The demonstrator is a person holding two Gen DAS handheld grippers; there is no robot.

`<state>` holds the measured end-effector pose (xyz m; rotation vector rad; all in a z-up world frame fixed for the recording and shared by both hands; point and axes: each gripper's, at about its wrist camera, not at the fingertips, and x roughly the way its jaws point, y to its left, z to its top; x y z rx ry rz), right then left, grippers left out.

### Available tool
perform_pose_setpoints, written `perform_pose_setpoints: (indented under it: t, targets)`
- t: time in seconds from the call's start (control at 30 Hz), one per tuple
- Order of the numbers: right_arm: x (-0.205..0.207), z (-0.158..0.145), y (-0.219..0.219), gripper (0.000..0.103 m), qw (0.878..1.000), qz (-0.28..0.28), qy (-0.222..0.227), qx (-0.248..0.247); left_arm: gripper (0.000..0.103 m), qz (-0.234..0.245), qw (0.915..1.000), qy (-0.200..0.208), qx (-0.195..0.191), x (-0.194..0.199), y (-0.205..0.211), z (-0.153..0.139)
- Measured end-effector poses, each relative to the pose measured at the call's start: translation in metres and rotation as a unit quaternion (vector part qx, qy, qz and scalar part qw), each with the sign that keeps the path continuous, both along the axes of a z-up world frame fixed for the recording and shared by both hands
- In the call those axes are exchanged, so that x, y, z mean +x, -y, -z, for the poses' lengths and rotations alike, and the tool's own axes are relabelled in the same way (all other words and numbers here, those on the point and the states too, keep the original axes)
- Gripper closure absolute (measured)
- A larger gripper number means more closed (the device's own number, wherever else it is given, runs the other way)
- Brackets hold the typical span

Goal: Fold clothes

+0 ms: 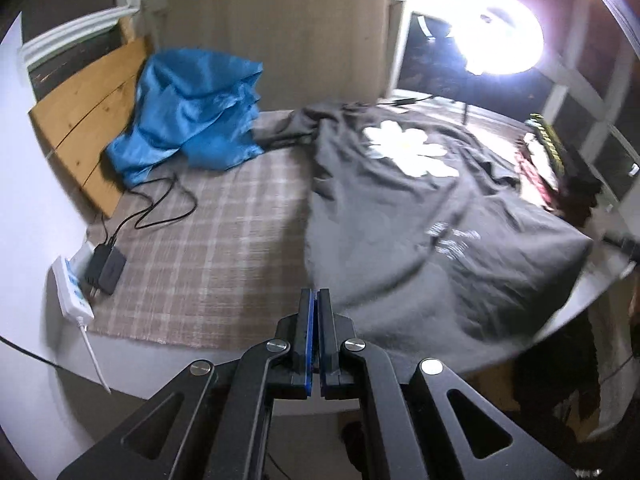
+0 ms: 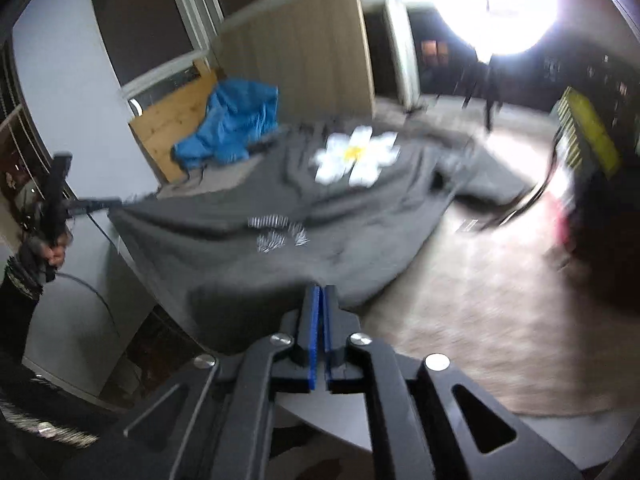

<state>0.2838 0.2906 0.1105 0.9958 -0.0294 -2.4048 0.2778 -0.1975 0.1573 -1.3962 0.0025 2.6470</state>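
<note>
A dark grey T-shirt with a white flower print lies spread on the plaid-covered table; it also shows in the right wrist view. My left gripper is shut on the shirt's near hem corner. In the right wrist view the left gripper shows at the far left, pinching the other hem corner from this side. My right gripper is shut on the near hem of the shirt. The hem is stretched between the two grippers. Both views are blurred.
A crumpled blue cloth lies at the table's back left by a wooden board. A power strip with adapters and cables sits at the left edge. A bright ring lamp stands behind. Folded clothes lie at the right.
</note>
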Motion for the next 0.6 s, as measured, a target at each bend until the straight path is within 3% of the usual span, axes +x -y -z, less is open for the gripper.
perform_pose_setpoints:
  t: [0.07, 0.13, 0.27, 0.33, 0.37, 0.47, 0.6]
  targets:
    - [-0.003, -0.025, -0.006, 0.101, 0.999, 0.023, -0.029, 0.006, 0.102, -0.005, 0.9999, 0.009, 0.001, 0.000, 0.003, 0.006]
    - [-0.024, -0.027, 0.001, 0.098, 0.998, 0.053, -0.025, 0.031, 0.102, -0.018, 0.9995, 0.026, -0.001, -0.006, 0.007, 0.020]
    - [-0.039, 0.039, 0.012, 0.094, 0.992, 0.057, 0.051, 0.105, 0.102, -0.026, 0.9977, 0.062, -0.007, -0.014, 0.010, 0.052]
    - [-0.023, 0.082, 0.007, 0.085, 0.987, 0.051, 0.088, 0.123, 0.102, -0.021, 0.9972, 0.069, -0.016, -0.013, 0.006, 0.061]
    - [-0.017, 0.097, 0.005, 0.078, 0.986, 0.052, 0.103, 0.121, 0.102, -0.020, 0.9971, 0.071, -0.019, -0.012, 0.004, 0.063]
    - [0.003, 0.143, 0.000, 0.078, 0.983, 0.042, 0.145, 0.108, 0.102, -0.016, 0.9961, 0.084, -0.021, -0.011, 0.001, 0.070]
    - [0.017, 0.164, 0.008, 0.077, 0.985, 0.020, 0.138, 0.097, 0.102, -0.012, 0.9954, 0.090, -0.028, -0.010, -0.003, 0.071]
